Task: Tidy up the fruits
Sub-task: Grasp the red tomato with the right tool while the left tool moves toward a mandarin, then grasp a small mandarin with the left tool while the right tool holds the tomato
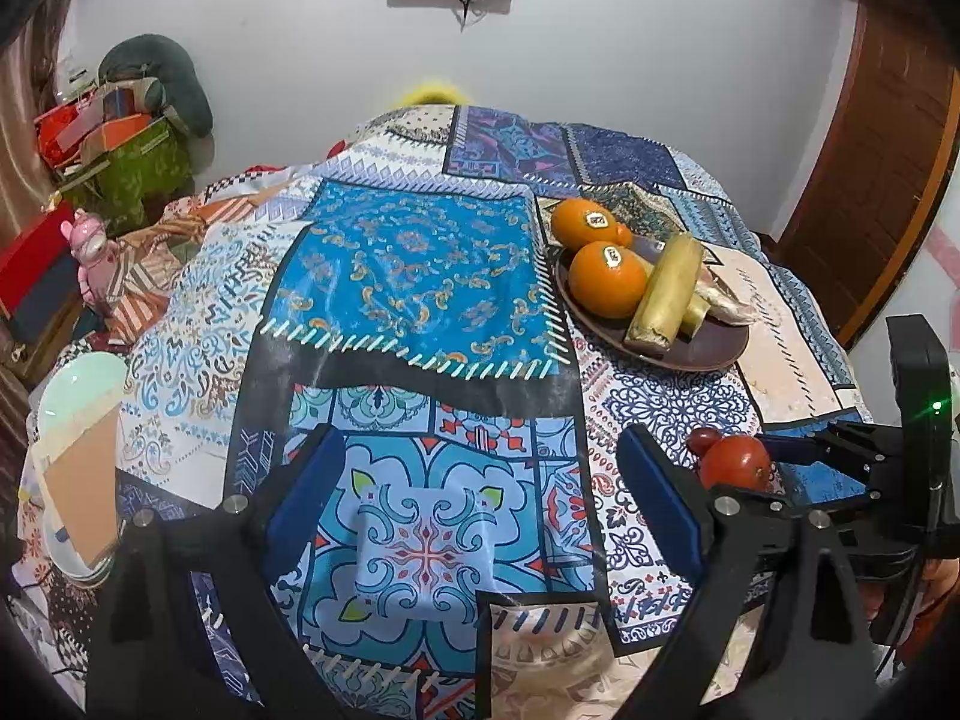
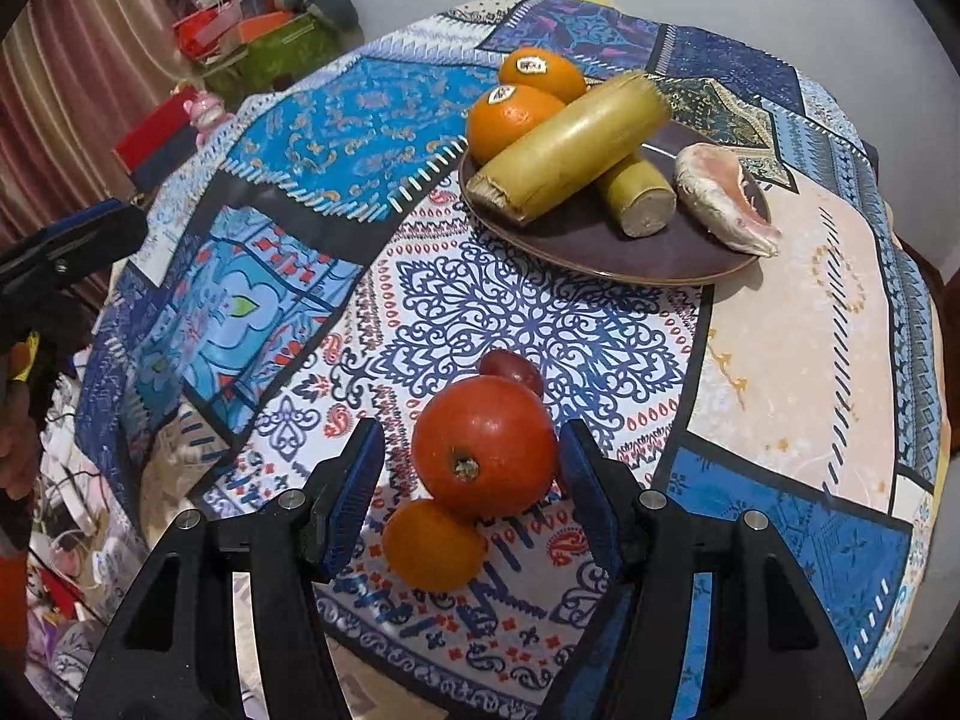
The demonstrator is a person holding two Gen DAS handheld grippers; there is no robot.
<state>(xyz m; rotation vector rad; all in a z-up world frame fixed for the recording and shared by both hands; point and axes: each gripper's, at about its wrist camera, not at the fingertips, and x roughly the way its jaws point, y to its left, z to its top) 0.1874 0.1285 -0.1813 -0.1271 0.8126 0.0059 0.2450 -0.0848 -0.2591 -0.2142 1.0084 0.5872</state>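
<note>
A red tomato (image 2: pixel 485 445) lies on the patterned tablecloth between the fingers of my right gripper (image 2: pixel 471 462), which is open around it; the right pad is close to its skin, the left pad stands apart. A small orange fruit (image 2: pixel 433 545) lies just in front of it and a dark red grape (image 2: pixel 513 371) just behind. The tomato also shows in the left wrist view (image 1: pixel 735 462). A brown plate (image 2: pixel 690 246) holds two stickered oranges (image 2: pixel 510 120), two sugarcane pieces (image 2: pixel 570 144) and a pinkish shell-like piece (image 2: pixel 723 198). My left gripper (image 1: pixel 480 480) is open and empty above the cloth.
The round table (image 1: pixel 408 276) drops off at its edges. A pale green bowl and a cup (image 1: pixel 78 414) stand at the left edge. A pink toy (image 1: pixel 93 258) and cluttered boxes (image 1: pixel 120 138) sit beyond the table on the left.
</note>
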